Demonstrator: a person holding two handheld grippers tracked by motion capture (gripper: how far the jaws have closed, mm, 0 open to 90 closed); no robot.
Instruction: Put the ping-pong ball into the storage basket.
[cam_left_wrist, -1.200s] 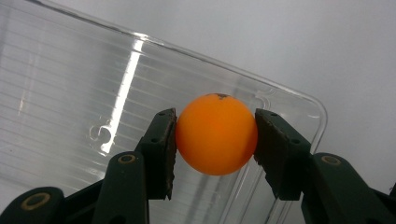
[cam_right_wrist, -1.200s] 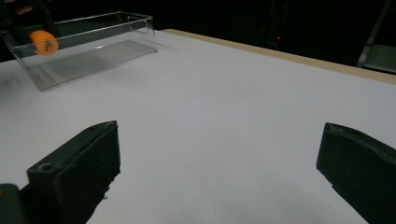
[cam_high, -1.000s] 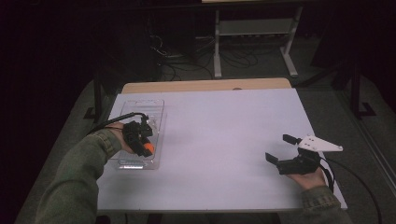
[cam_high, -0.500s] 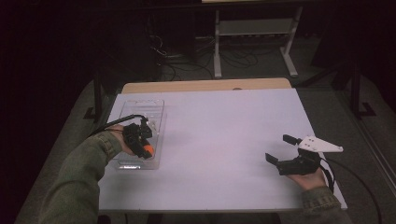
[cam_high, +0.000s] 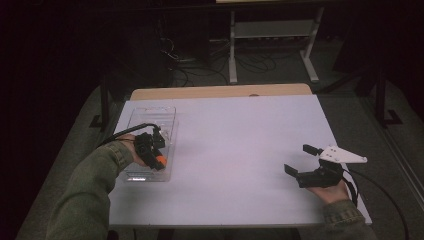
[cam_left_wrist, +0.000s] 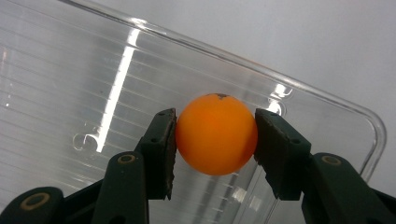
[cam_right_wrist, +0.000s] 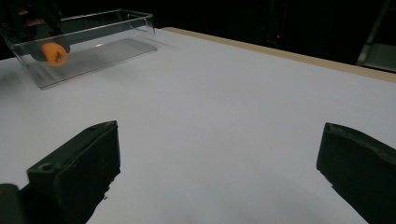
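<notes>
Surrounding the orange ball (cam_left_wrist: 216, 134) are the clear walls of a plastic box (cam_high: 148, 116) at the white table's (cam_high: 240, 150) left side; the left gripper (cam_high: 159, 161) reaches down into it, jaws pinched on the ball from both sides. Nothing else stands near. Compared with a second ago, the left hand sits almost where it was, ball gripped the same. The right gripper (cam_high: 299, 161) rests well apart at the table's right edge, jaws spread wide and empty. Beyond the table lie dark floor, cables and a grey metal stand (cam_high: 272, 30).
</notes>
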